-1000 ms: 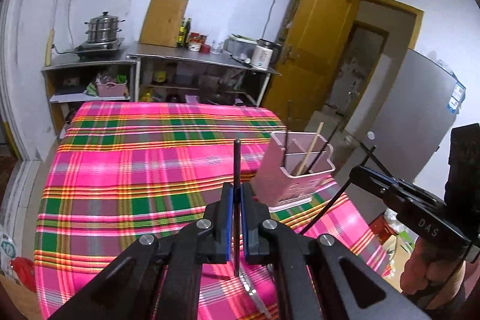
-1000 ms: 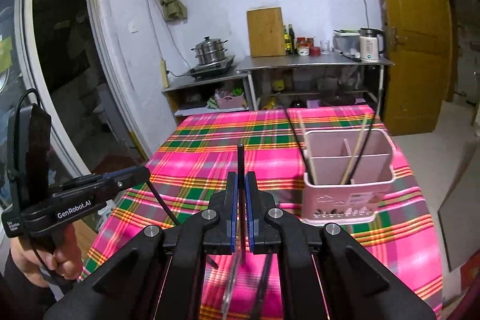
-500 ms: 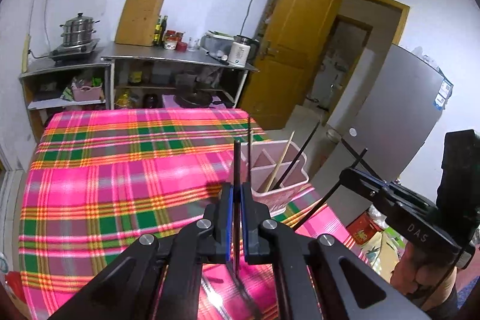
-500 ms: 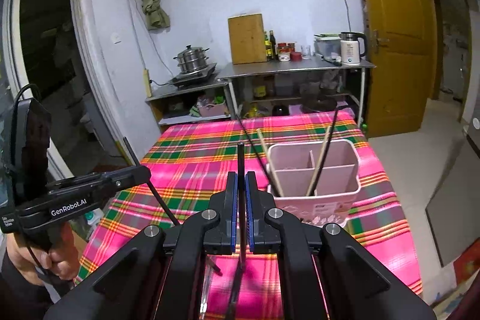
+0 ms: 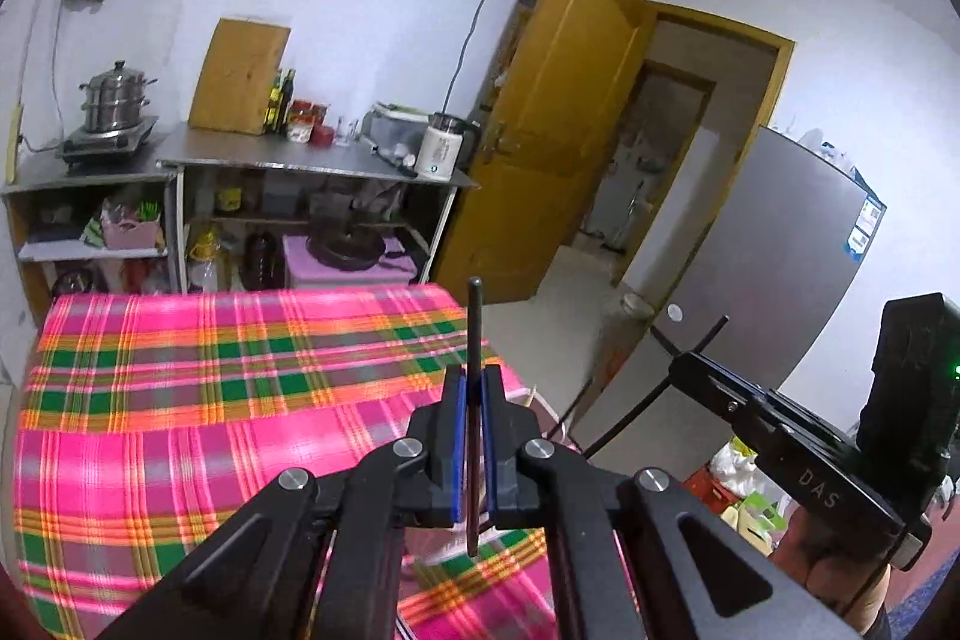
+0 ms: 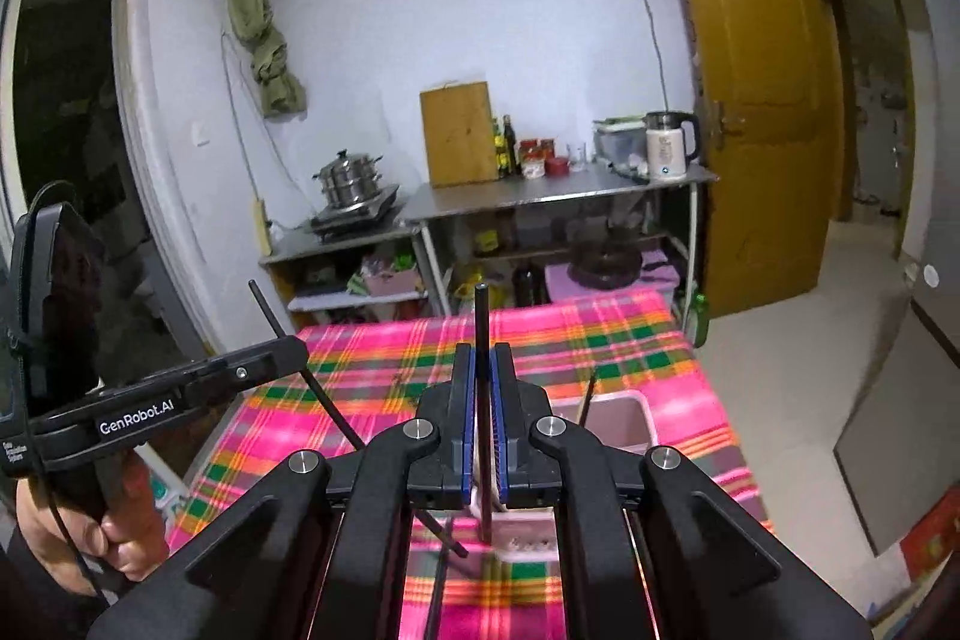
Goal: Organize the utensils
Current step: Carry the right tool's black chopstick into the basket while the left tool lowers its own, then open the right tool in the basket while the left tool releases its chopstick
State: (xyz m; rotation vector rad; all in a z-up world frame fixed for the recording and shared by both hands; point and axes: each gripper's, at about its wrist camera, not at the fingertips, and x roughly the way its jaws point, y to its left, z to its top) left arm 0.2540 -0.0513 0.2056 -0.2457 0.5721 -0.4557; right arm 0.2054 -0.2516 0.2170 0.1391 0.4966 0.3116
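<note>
My left gripper (image 5: 471, 382) is shut on a black chopstick (image 5: 474, 322) that stands upright between the blue pads. My right gripper (image 6: 483, 361) is shut on another black chopstick (image 6: 481, 316), also upright. The pink utensil holder (image 6: 618, 421) sits on the plaid tablecloth (image 6: 570, 340) just beyond and under my right gripper, mostly hidden by it; one dark stick (image 6: 587, 394) stands in it. In the left wrist view only a sliver of the holder (image 5: 537, 400) shows behind the fingers. Each gripper appears in the other's view, the right (image 5: 690, 370) and the left (image 6: 288, 352).
A metal counter (image 6: 558, 190) with kettle (image 6: 666, 148), jars, cutting board and a steamer pot (image 6: 348, 178) stands behind the table. A yellow door (image 6: 756, 100) is open at the right. A grey fridge (image 5: 774, 274) stands right of the table.
Both grippers have moved forward and over the pink holder, which has slid down behind the fingers. Both still hold their chopsticks.
</note>
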